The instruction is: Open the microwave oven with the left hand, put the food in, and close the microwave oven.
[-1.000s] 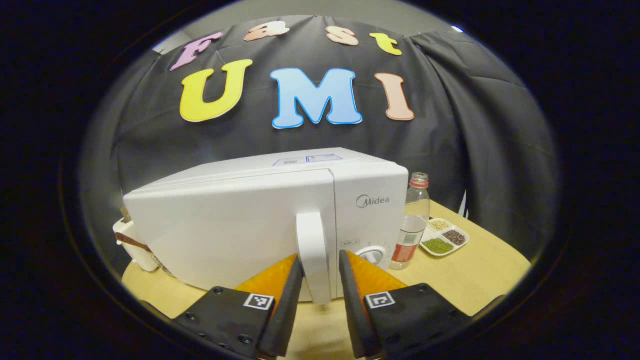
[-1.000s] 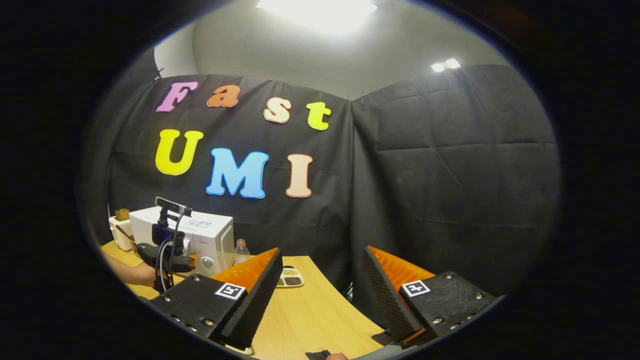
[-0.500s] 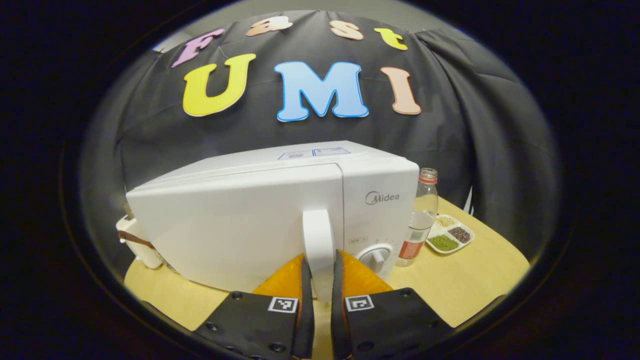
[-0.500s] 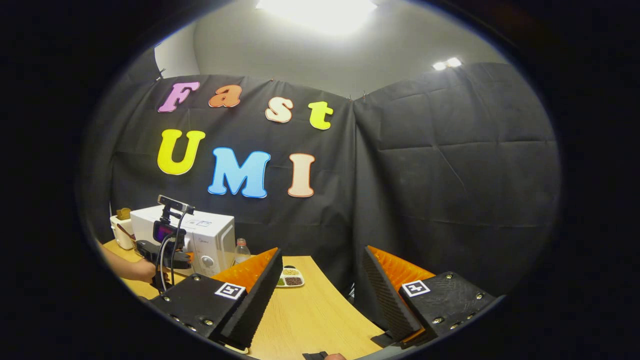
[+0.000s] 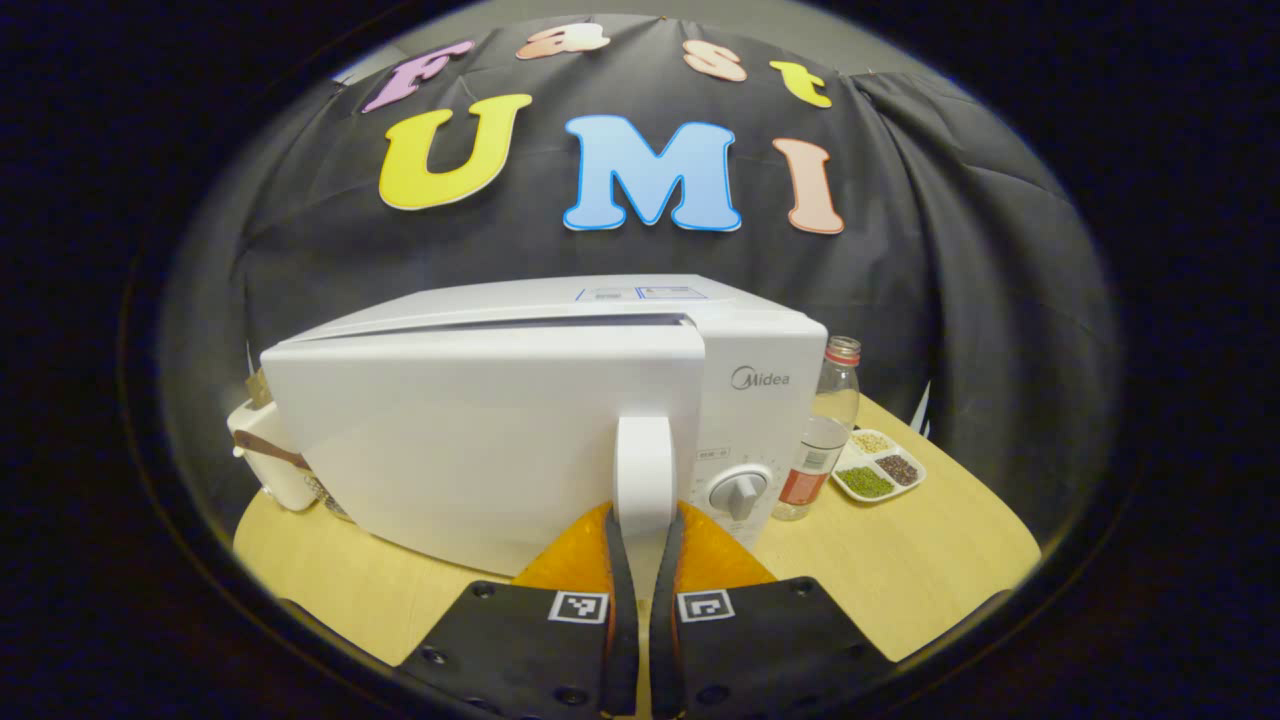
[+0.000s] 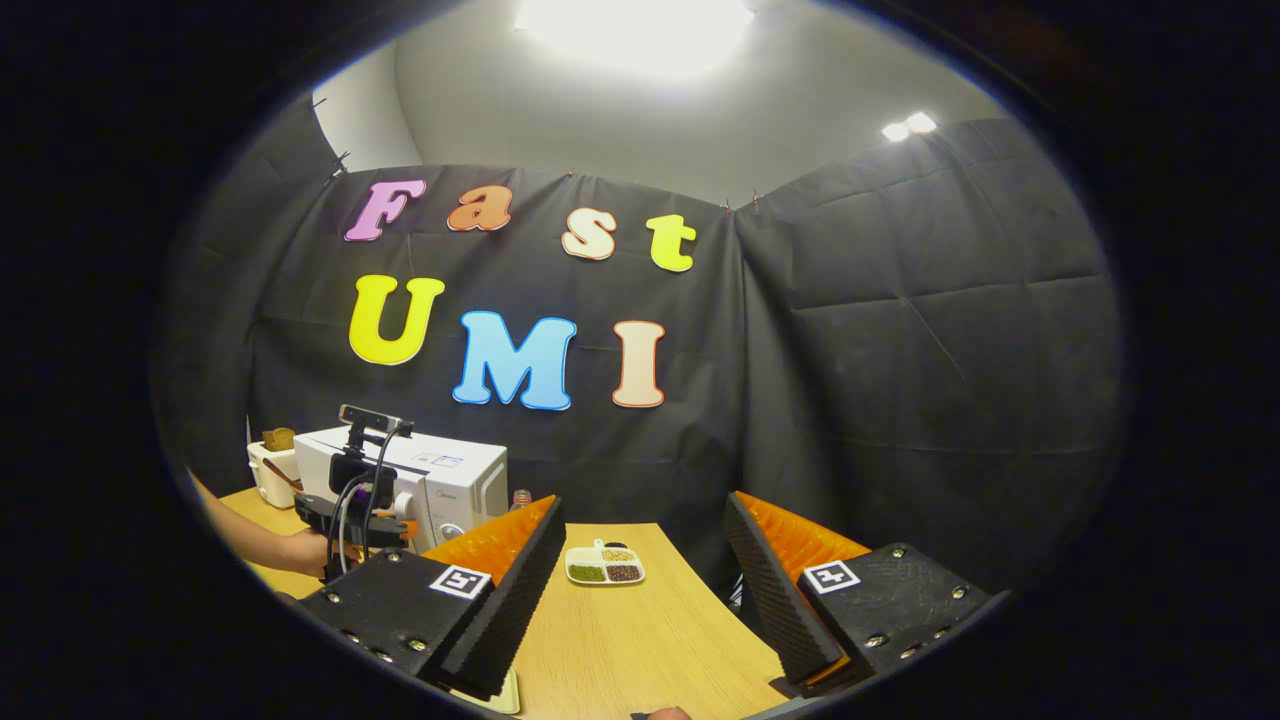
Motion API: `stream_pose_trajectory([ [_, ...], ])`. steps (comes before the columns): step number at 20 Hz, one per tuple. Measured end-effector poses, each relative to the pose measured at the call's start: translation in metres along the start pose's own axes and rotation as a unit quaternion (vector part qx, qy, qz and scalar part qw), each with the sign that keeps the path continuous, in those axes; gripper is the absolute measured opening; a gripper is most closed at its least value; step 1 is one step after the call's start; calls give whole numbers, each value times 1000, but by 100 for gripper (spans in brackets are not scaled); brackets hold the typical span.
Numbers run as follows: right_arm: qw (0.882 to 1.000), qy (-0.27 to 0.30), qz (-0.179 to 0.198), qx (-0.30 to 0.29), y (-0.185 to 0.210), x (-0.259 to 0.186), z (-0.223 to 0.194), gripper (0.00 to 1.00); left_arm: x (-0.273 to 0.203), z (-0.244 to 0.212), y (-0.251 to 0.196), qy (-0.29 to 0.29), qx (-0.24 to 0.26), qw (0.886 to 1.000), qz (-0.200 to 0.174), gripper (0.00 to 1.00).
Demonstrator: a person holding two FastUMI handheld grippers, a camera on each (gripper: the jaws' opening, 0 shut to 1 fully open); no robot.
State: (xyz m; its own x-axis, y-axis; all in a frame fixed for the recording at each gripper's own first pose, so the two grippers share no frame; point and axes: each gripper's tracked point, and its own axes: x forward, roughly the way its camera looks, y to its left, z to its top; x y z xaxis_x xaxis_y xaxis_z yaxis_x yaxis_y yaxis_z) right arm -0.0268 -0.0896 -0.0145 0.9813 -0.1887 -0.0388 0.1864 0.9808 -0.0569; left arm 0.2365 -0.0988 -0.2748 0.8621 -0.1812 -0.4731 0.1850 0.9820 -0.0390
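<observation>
So, left gripper view, progress: the left gripper (image 5: 641, 545) has its fingers pressed on both sides of the handle (image 5: 644, 465) of the microwave (image 5: 520, 420); the door (image 5: 480, 440) stands slightly ajar, with a dark gap along its top edge.
Left gripper view, done: the handle is gripped and the opening looks just begun, by my reading.
Left gripper view, left to do: swing the door wide, put the food in, close it.
Left gripper view, microwave look: white, boxy, with a plain door, an upright white handle and a round dial (image 5: 738, 492) on the panel beside it; it sits on the wooden table (image 5: 930, 560).
Left gripper view, nearby: a bottle (image 5: 822, 440) just beside the microwave, and a small divided dish (image 5: 880, 470) near that.
Right gripper view, right gripper (image 6: 645, 580): fingers spread wide apart, holding nothing, above the table (image 6: 640, 640).
Right gripper view, microwave (image 6: 440, 480): far off on the table, with the left gripper (image 6: 350, 500) and a hand (image 6: 300, 550) in front of it.
Right gripper view, food: I cannot tell which item is meant; the divided dish (image 6: 604, 566) lies apart from the microwave.
</observation>
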Motion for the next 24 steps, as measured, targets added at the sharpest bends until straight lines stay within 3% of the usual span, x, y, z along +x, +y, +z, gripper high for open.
stream_pose_trajectory([
  [4, 999, -1, 43, -2, 25, 8, -1, 98, -40, -17, 9, 7, -15, 1000, -17, 13],
  [11, 991, 2, 132, 19, 84, 15, -2, 98, -109, -43, 41, 8, -6, 1000, -5, 24],
  [20, 975, 11, 220, 29, 147, 9, -8, 98, -181, -79, 100, 13, -70, 996, 55, 29],
  [22, 972, 12, 233, 28, 159, 8, -8, 98, -195, -90, 117, 19, -104, 992, 62, 34],
  [24, 969, 11, 245, 29, 172, 8, -6, 98, -208, -99, 139, 19, -122, 989, 81, 45],
])
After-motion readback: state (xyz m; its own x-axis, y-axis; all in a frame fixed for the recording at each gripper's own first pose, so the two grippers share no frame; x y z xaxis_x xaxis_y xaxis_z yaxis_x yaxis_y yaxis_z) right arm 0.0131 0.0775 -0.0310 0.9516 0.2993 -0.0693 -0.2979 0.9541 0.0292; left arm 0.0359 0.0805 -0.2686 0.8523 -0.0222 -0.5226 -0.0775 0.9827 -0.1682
